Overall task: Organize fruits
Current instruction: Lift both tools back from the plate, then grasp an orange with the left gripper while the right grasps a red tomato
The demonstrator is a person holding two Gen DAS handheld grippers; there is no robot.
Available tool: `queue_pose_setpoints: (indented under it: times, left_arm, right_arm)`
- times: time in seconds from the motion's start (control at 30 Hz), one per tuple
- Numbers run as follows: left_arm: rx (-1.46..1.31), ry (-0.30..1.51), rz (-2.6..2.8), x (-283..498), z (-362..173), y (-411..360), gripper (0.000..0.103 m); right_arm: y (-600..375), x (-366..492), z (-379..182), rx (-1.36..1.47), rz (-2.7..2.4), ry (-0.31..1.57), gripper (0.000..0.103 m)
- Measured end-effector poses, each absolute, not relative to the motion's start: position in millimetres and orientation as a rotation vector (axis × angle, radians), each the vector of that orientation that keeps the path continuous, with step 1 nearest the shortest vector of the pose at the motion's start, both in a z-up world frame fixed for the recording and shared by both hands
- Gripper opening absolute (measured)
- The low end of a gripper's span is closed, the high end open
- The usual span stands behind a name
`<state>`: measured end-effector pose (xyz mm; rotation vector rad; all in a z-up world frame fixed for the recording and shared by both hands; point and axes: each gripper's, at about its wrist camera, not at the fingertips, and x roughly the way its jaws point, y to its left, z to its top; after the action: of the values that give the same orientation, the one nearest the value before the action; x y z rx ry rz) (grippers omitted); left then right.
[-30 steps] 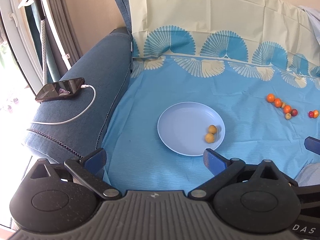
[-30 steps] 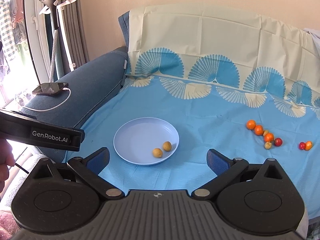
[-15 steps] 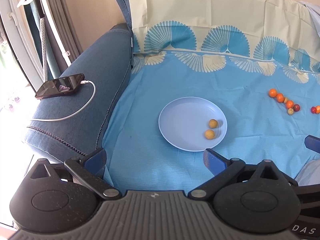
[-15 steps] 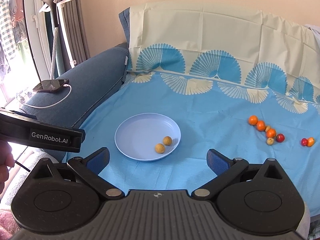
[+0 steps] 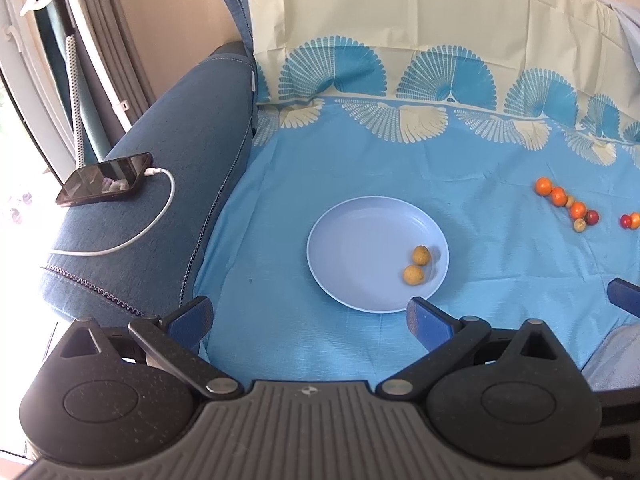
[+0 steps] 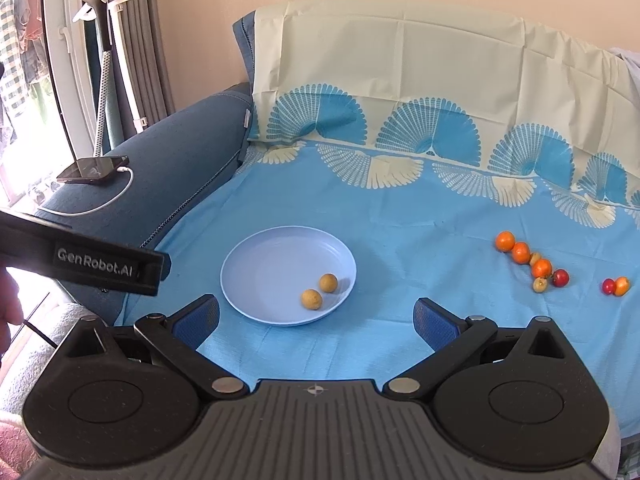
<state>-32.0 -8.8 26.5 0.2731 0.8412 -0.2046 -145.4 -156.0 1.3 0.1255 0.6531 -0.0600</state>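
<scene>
Two yellow-brown fruits (image 5: 418,265) lie touching on the pale blue plate (image 5: 352,240), toward its right rim, seen from the left wrist view. Plate: mid-sofa, on the blue cloth (image 5: 500,280), near the front edge of the seat. Left gripper (image 5: 308,318): spread wide, empty, held low before the plate, likely waiting its turn. Loose fruits (image 5: 568,206): a short line of orange, red and pale ones toward the right edge of the seat, well apart from the plate. Phone (image 5: 105,178) on its white cable (image 5: 132,240): on the sofa arm, left.

Right wrist view. Right gripper (image 6: 316,318): fingers spread, pinching nothing, facing the gap between plate (image 6: 264,268) and loose fruits (image 6: 532,264). Two more fruits (image 6: 616,286), red and orange, sit beyond those. Sorting appears barely begun; most fruit awaits transfer.
</scene>
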Motion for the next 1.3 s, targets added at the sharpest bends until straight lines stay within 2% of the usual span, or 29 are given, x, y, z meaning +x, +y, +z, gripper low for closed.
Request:
queue_pose_setpoints:
  times: [0.33,0.53,0.73,0.87,1.03,1.2,1.3]
  left_arm:
    - [0.305,0.872,-0.196,-27.4,17.1,-21.7,0.103]
    - [0.307,0.907,-0.228,-6.6,17.9,-61.7,0.103]
    - [0.338,0.873,-0.321,25.6,12.2,-154.1,0.103]
    - [0.396,0.833,-0.424,51.6,-9.5,-232.3,0.103]
    - [0.505,0.859,-0.560,94.8,-62.7,-328.9,0.103]
    - [0.574,0.926,-0.657,134.1,-116.7,-408.1,0.103]
    - [0.640,0.922,-0.673,148.4,-147.7,-443.9,0.103]
  right_arm:
    - [-174.3,-147.7,-7.5,0.193,-0.046,0.642,0.102]
    - [-219.6,-146.9,-15.7,0.275,-0.136,0.615,0.102]
    - [-323.2,-153.0,-29.4,0.325,-0.411,0.532,0.102]
    - [-408.4,-152.7,-52.8,0.402,-0.587,0.504,0.102]
    - [-504.9,-131.1,-107.3,0.552,-0.722,0.558,0.102]
    - [-559.2,-92.4,-163.9,0.636,-0.772,0.607,0.102]
    - [-581.5,-69.2,-191.6,0.654,-0.759,0.626,0.098]
